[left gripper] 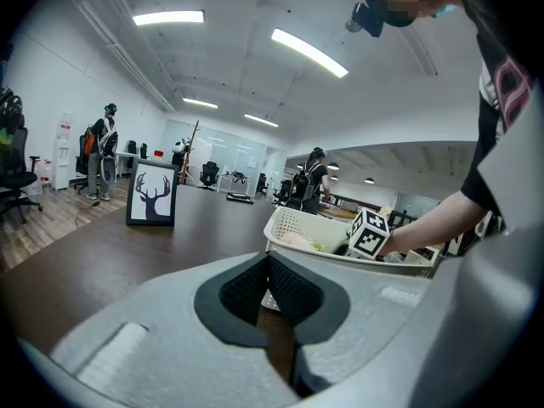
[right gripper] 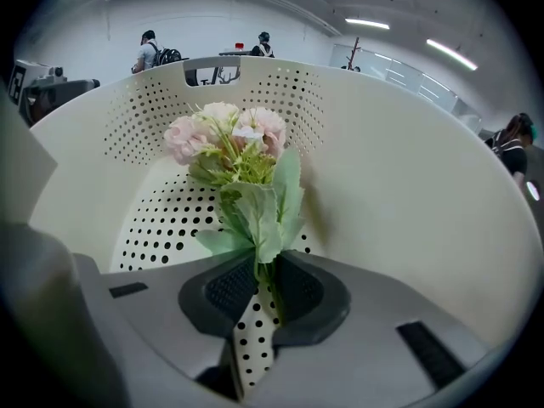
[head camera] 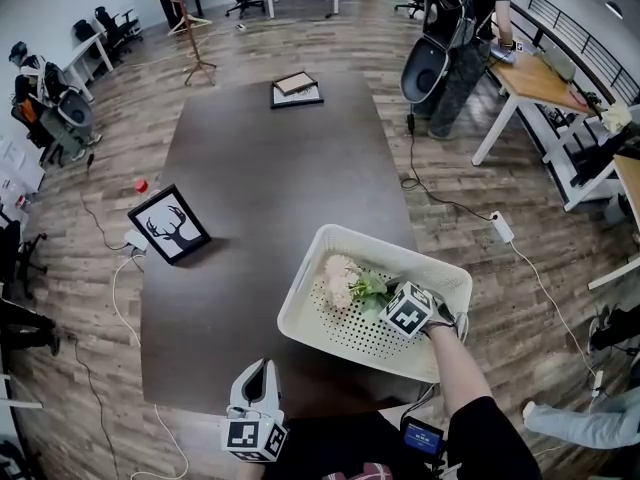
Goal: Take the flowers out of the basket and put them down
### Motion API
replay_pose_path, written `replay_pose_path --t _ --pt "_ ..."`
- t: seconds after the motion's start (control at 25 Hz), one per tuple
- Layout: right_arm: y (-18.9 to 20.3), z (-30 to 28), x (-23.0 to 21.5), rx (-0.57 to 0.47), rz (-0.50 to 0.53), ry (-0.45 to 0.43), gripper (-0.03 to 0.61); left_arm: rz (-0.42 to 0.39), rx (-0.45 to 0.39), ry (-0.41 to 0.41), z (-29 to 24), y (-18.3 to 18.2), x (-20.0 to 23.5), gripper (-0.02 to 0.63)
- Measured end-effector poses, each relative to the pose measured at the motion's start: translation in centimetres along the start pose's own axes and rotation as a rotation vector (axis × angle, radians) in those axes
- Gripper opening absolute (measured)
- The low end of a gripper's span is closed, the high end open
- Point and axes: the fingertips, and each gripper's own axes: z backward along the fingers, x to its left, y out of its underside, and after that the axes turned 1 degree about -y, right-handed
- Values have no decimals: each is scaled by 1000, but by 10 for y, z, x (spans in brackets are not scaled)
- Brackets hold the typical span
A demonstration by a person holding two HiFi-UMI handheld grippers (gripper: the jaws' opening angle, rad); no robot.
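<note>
Inside the white perforated plastic basket [head camera: 292, 313], the bunch of pale pink artificial flowers with green leaves [head camera: 350, 283] lies on the dotted floor. The right gripper [right gripper: 257, 289] reaches steeply down into the basket and is clamped on the green stem, low under the leaves, probably so the blooms aren't crushed on the lift. Outside the basket, near its front corner, the left gripper [left gripper: 268, 289] hovers over the dark brown counter [head camera: 260, 168], jaws together and empty, out of the way. Lift-out not yet done.
</note>
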Motion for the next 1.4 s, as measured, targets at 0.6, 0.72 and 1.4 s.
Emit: replay_pose_path --t 0.6,0.72,1.4 --pt "-17 21 -2 -111 -47 54 55 0 22 15 2 8 16 9" --pt "-22 27 1 -121 -39 58 54 0 22 19 3 8 18 9" --pt "-49 63 10 -222 -151 81 54 -12 48 33 3 21 32 9"
